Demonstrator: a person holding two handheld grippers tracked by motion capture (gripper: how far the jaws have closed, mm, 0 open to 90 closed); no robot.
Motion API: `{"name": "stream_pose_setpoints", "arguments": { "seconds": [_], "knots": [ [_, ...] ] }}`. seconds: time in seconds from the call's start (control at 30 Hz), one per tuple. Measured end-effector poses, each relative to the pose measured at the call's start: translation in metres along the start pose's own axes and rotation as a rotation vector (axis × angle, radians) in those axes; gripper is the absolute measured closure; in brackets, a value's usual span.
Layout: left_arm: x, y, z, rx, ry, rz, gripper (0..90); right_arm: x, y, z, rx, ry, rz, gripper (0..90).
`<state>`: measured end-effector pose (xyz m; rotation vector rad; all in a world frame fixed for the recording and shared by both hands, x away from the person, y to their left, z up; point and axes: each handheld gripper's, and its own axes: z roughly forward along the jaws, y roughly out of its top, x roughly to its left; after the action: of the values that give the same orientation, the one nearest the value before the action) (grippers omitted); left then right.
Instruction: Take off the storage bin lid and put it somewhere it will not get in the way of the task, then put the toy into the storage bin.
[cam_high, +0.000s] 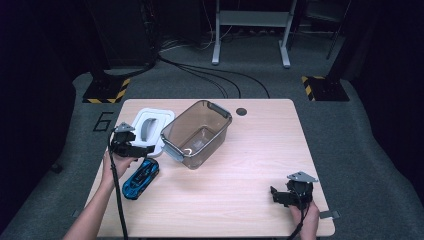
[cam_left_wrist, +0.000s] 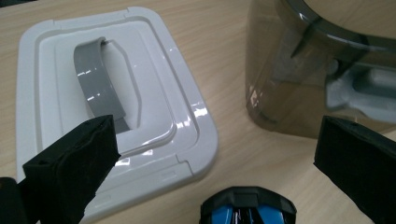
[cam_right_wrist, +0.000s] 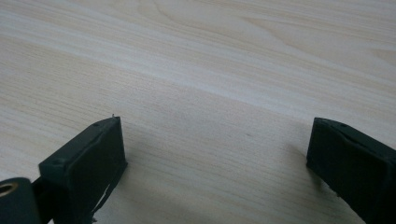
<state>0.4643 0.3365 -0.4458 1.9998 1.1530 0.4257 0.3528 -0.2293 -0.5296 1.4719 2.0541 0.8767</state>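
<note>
Both tongs, left (cam_high: 145, 150) and right (cam_high: 276, 194), gape empty; one blue toy car (cam_high: 140, 178), one white lid (cam_high: 152, 127), one clear bin (cam_high: 197, 133) on the worktop (cam_high: 250, 150).

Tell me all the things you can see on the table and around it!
Toy car: one, blue and black, near the table's left edge, just below the left gripper.
Lid: one, white with a grey handle, lying flat at the back left, beside the tub.
Tub: one, clear smoky grey, open on top, left of the middle.
Table: one, light wood, with a small dark round spot at its back edge.
Cables: several, black, on the grey floor behind the table.
Left gripper: one, black, jaws open, over the lid's near edge.
Right gripper: one, black, jaws open, over bare wood at the front right.
</note>
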Motion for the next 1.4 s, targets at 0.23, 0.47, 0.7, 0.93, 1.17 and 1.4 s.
{"name": "stream_pose_setpoints", "arguments": {
  "seconds": [0.23,0.47,0.7,0.93,1.17,1.4],
  "knots": [
    [-0.009,-0.011,-0.008,-0.006,-0.012,-0.027,0.0,0.0,0.0,0.0,0.0,-0.001,0.001,3.5],
    [-0.019,-0.021,-0.008,0.018,-0.009,-0.008,0.0,0.001,0.0,0.0,-0.003,-0.003,0.014,3.5],
    [-0.023,-0.028,0.006,0.09,0.007,-0.014,0.1,0.001,0.0,0.0,-0.003,-0.003,0.014,3.5],
    [-0.028,-0.037,0.022,0.192,0.022,-0.054,0.4,0.001,0.0,0.0,-0.003,-0.003,0.015,3.5],
    [-0.029,-0.036,0.035,0.252,0.026,-0.086,1.3,0.0,0.0,0.0,0.0,-0.002,0.002,3.5],
    [-0.029,-0.035,0.044,0.292,0.041,-0.077,8.7,0.0,0.0,0.0,0.0,-0.003,0.002,3.5]
  ]
}}
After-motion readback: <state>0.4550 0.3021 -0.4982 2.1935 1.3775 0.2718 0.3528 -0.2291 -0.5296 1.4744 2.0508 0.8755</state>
